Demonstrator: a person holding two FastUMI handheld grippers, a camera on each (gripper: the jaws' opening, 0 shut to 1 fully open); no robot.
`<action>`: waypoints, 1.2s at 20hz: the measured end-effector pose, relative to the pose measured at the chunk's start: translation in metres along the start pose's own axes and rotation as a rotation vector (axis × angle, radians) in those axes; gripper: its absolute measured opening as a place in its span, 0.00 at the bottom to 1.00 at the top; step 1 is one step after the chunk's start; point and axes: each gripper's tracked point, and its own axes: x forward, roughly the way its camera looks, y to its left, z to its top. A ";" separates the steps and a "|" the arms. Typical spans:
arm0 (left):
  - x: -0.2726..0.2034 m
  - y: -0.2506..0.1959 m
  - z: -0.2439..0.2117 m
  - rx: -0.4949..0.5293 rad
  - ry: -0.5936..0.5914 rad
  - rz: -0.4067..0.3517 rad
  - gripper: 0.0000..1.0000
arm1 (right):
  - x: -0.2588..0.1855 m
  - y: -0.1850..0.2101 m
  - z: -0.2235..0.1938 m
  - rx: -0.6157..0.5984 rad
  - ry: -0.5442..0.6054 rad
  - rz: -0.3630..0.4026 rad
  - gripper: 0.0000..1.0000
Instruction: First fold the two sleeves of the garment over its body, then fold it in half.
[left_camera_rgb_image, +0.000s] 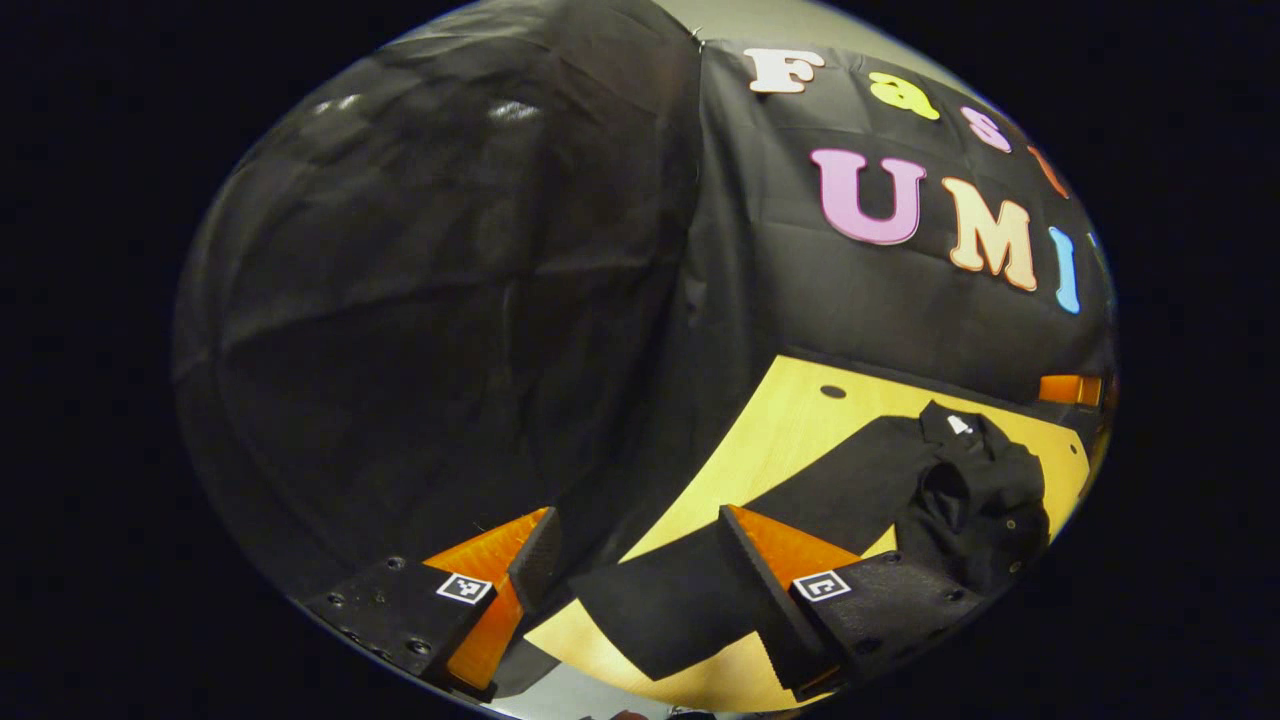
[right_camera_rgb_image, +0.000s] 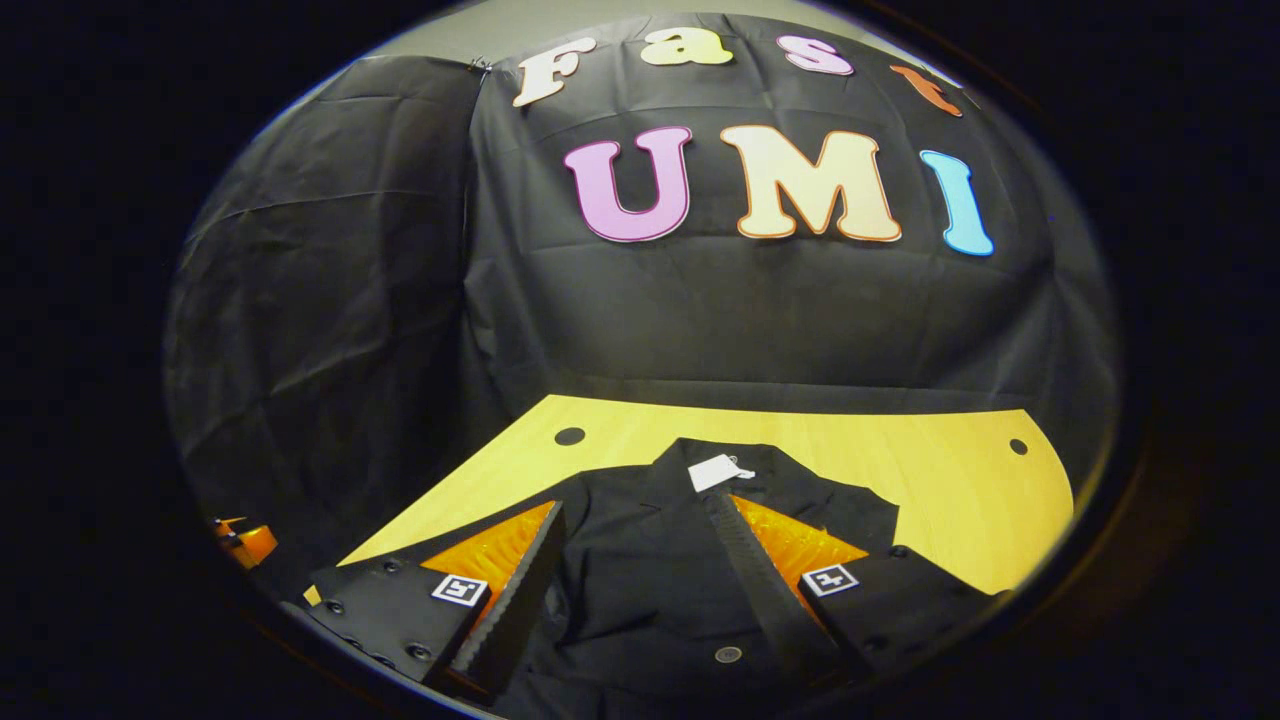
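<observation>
Left gripper (left_camera_rgb_image: 635, 570): fingers spread wide with nothing between them, hovering above the near end of a long black sleeve (left_camera_rgb_image: 770, 540) that stretches flat across the wooden table (left_camera_rgb_image: 790, 420).
Right gripper (right_camera_rgb_image: 635, 560): fingers likewise spread and empty, poised over the front of the garment.
Garment (right_camera_rgb_image: 650, 570): a black button-front shirt lying on the table, collar toward the booth's wall, a white neck tag (right_camera_rgb_image: 718, 470) showing at the collar and a button (right_camera_rgb_image: 728, 654) near the lower edge of the right gripper view.
Far side: in the left gripper view the shirt's body looks bunched and rumpled (left_camera_rgb_image: 985, 510), so that side may already be gathered or folded over; I cannot tell which.
Stage: by my judgement, the outstretched sleeve is not yet folded.
Risk: the cloth is thin and limp, so a shallow pinch could slip off, or a deep one could catch two layers and drag the body askew.
Risk: black on black hides edges, making a misjudged sleeve end likely.
</observation>
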 end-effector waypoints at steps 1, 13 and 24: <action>0.002 0.000 -0.008 0.003 0.019 0.004 0.93 | -0.002 -0.003 -0.003 -0.005 0.011 -0.008 0.98; 0.016 -0.016 -0.106 -0.048 0.230 0.013 0.95 | -0.017 -0.004 -0.019 -0.097 0.059 -0.014 0.98; 0.014 -0.045 -0.117 0.003 0.247 -0.054 0.41 | -0.033 -0.025 -0.009 -0.102 0.012 -0.042 0.97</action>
